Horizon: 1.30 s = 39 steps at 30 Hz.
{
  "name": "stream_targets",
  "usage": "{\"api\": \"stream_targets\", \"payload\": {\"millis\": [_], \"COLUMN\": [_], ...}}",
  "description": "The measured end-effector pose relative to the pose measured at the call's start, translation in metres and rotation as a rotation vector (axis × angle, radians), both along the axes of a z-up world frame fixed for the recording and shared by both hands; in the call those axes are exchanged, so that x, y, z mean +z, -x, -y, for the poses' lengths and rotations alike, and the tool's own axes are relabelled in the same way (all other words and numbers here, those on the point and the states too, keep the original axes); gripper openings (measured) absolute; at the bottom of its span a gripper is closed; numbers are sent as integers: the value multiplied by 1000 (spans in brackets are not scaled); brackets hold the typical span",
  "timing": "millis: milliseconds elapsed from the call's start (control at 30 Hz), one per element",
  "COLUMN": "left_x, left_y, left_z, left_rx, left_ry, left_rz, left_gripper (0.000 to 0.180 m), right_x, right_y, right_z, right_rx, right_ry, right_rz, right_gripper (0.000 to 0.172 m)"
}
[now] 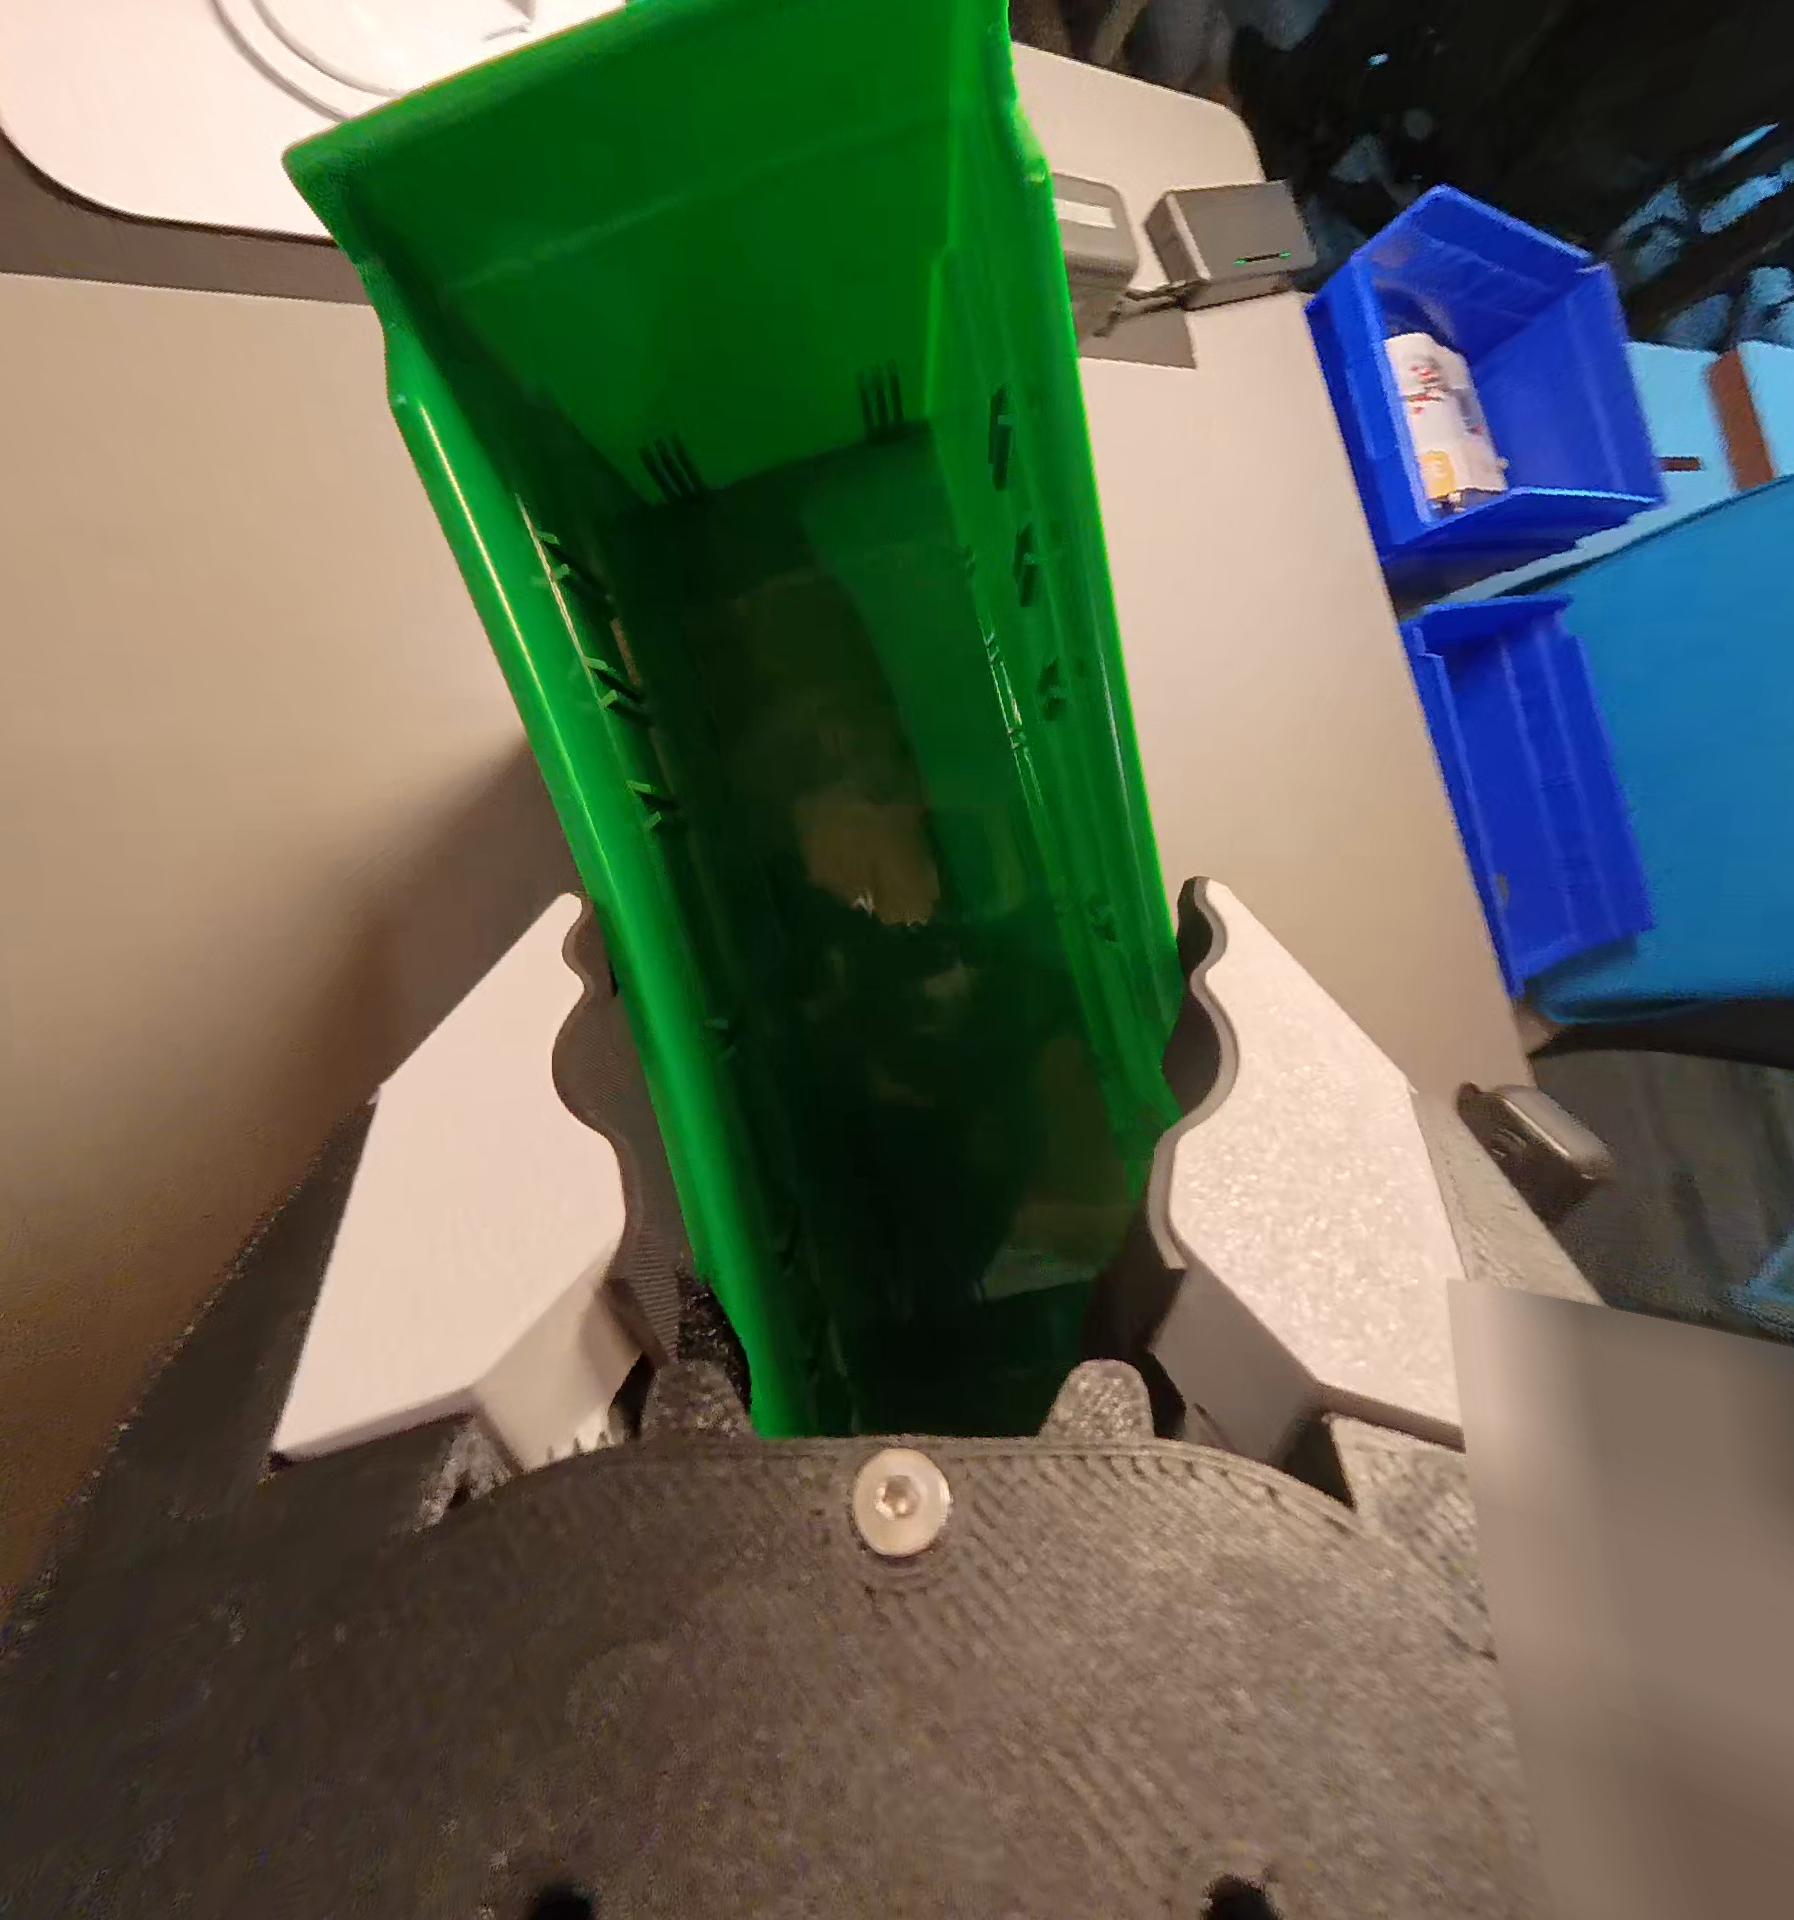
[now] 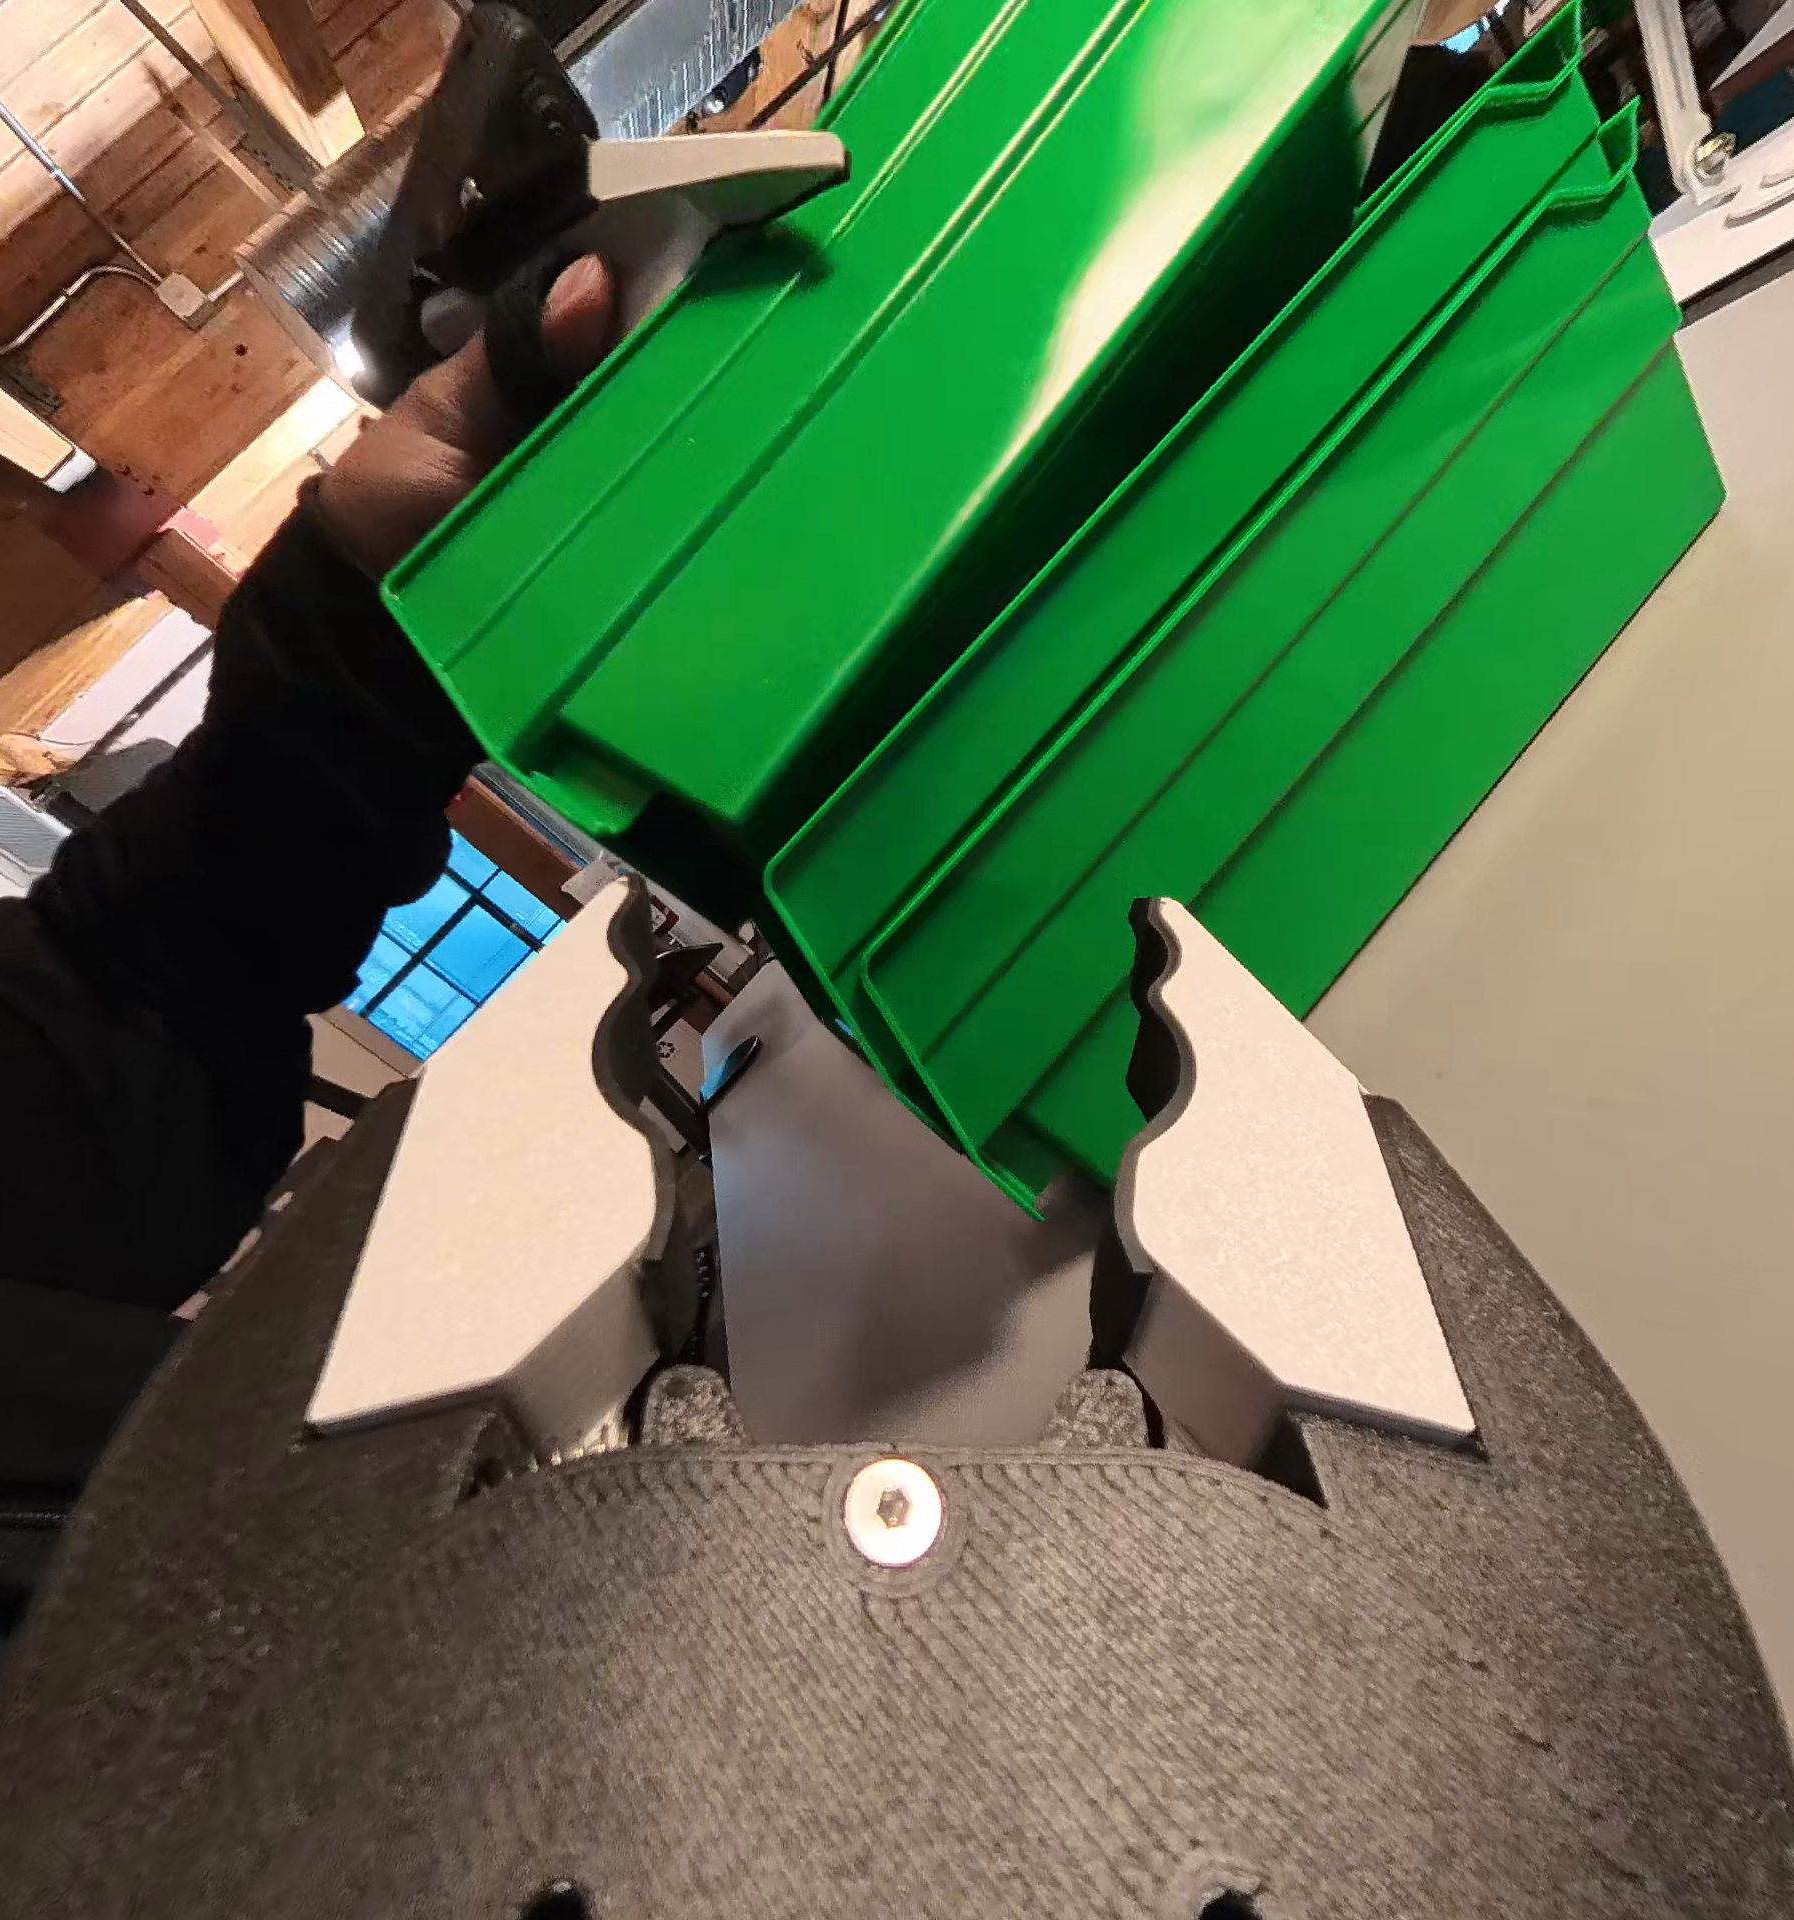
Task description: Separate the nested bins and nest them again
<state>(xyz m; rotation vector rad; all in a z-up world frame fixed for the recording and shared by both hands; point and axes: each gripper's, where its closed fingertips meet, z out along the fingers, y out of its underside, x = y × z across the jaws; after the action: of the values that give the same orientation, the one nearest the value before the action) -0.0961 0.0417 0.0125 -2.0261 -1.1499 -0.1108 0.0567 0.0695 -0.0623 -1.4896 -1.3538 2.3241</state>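
My left gripper (image 1: 888,914) is shut on a long green bin (image 1: 685,312), with both pads against its side walls near one end. The right wrist view shows this bin (image 2: 820,468) lifted and tilted above a stack of nested green bins (image 2: 1392,623), with a finger (image 2: 716,171) of the left gripper on its upper end. The stack stands on the grey table (image 2: 1651,1039). My right gripper (image 2: 888,904) is open. The near corner of the stack lies between its fingers, close to the right finger (image 2: 1236,1143), and the left finger stands apart from it.
Two blue bins (image 1: 1495,364) (image 1: 1527,790) sit at the right of the table (image 1: 145,623); one holds a small white item. Grey boxes (image 1: 1225,249) lie at the far edge. A hand and black sleeve (image 2: 249,831) hold the left gripper.
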Motion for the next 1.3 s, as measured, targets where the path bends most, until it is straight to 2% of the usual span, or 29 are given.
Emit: {"api": "stream_targets", "payload": {"millis": [100, 267, 500, 867, 933, 1067, 1200, 1300], "left_x": [-8, -26, -24, -25, -19, 4, 12, 13], "left_y": [2, -5, 1, 1, 0, -3, -11, -2], "left_z": [0, -8, -18, -32, -37, -47, -35, -2], "left_rx": [23, -15, -19, -69, -83, -120, -208, -239], "left_ry": [70, 159, 168, 266, 248, 186, 211, 283], "left_rz": [-37, -60, -108, -196, -233, -288, -299, -323], "left_gripper": [111, 113, 117, 124, 118, 118, 120, 125], "right_x": [0, 1, 1, 1, 1, 1, 2, 2], "right_y": [0, -1, -2, -2, -2, -2, -3, -4], "right_z": [-1, -1, -1, -1, -1, 0, 0, 1], "right_rx": [-1, 1, 1, 5, 7, 11, 18, 23], "right_ry": [2, 8, 7, 7, 11, 9, 11, 14], "right_rz": [-3, -4, -6, -5, -7, -8, -9, -11], "right_gripper": [93, 93, 93, 93, 93, 93, 94, 93]}}
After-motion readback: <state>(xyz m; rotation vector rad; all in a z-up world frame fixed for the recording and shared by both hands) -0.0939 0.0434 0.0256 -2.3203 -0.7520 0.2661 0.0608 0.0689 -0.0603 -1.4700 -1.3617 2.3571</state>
